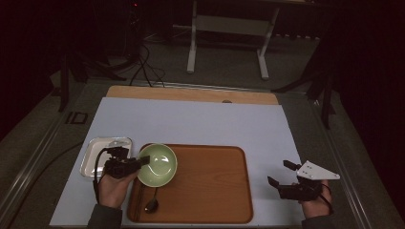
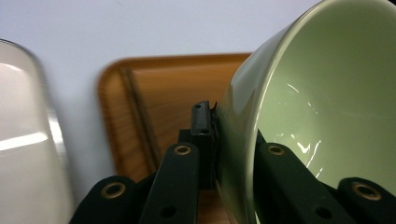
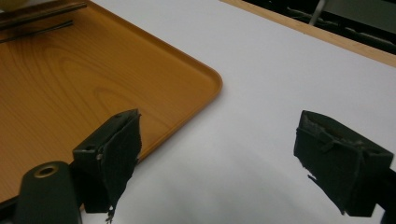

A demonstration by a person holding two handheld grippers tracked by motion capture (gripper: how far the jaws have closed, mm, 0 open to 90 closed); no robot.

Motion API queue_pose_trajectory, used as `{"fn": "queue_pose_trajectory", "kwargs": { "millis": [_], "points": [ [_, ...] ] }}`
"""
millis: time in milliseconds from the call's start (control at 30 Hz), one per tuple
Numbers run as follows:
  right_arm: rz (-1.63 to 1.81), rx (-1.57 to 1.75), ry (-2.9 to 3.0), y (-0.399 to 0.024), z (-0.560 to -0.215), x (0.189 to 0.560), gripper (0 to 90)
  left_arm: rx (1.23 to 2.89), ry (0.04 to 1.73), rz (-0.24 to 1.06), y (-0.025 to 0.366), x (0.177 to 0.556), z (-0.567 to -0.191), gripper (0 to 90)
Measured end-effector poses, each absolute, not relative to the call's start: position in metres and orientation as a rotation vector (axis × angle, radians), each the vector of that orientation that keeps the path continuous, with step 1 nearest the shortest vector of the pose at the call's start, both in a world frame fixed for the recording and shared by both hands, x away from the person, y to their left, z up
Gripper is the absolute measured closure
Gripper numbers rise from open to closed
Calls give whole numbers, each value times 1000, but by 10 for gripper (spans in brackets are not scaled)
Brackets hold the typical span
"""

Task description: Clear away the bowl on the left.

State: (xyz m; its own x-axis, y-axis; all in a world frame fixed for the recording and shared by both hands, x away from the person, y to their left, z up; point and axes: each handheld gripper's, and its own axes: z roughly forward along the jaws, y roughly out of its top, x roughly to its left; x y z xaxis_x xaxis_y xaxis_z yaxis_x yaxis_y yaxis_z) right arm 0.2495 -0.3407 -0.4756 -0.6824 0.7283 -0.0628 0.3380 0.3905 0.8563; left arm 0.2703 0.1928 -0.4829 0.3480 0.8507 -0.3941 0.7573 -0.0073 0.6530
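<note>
At the near edge of the table, the person's left hand carries the left gripper, and its jaws are clamped on the rim of a pale green bowl — one jaw outside the wall, the other inside, as the left gripper view confirms with the bowl tipped on its side against the black fingers. The bowl sits over the near-left corner of a wooden tray, tilted rather than flat; whether its base touches the tray cannot be told. Just nearer than the bowl, a dark spoon lies on the tray, its handle pointing toward the bowl. On the right, the person's right hand holds the right gripper low over the white mat, well apart from the tray's right edge; its jaws stand wide apart with nothing between them, and the right gripper view shows bare mat between the two pads with the tray corner to one side. Left of the bowl, a shallow metal dish rests on the mat, just beside the tray. Farther off, a strip of wooden tabletop shows past the mat — beyond it, the legs of a white stand on the dim floor.
</note>
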Motion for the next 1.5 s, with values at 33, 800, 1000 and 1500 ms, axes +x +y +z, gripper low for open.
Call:
{"fn": "queue_pose_trajectory", "kwargs": {
  "millis": [33, 800, 1000, 1500],
  "points": [
    [1220, 916, 2222, -341, -476, 249, 145, 1789, 1423, 135, 189, 271, -484, 838],
    [1219, 916, 2224, -341, -476, 249, 145, 1948, 1393, 80, 144, 272, -507, 807],
    [1214, 917, 2227, -340, -476, 250, 145, 1938, 1394, 97, 145, 278, -513, 785],
    [1213, 918, 2229, -340, -476, 250, 145, 1936, 1384, 106, 144, 280, -514, 692]
  ]
}}
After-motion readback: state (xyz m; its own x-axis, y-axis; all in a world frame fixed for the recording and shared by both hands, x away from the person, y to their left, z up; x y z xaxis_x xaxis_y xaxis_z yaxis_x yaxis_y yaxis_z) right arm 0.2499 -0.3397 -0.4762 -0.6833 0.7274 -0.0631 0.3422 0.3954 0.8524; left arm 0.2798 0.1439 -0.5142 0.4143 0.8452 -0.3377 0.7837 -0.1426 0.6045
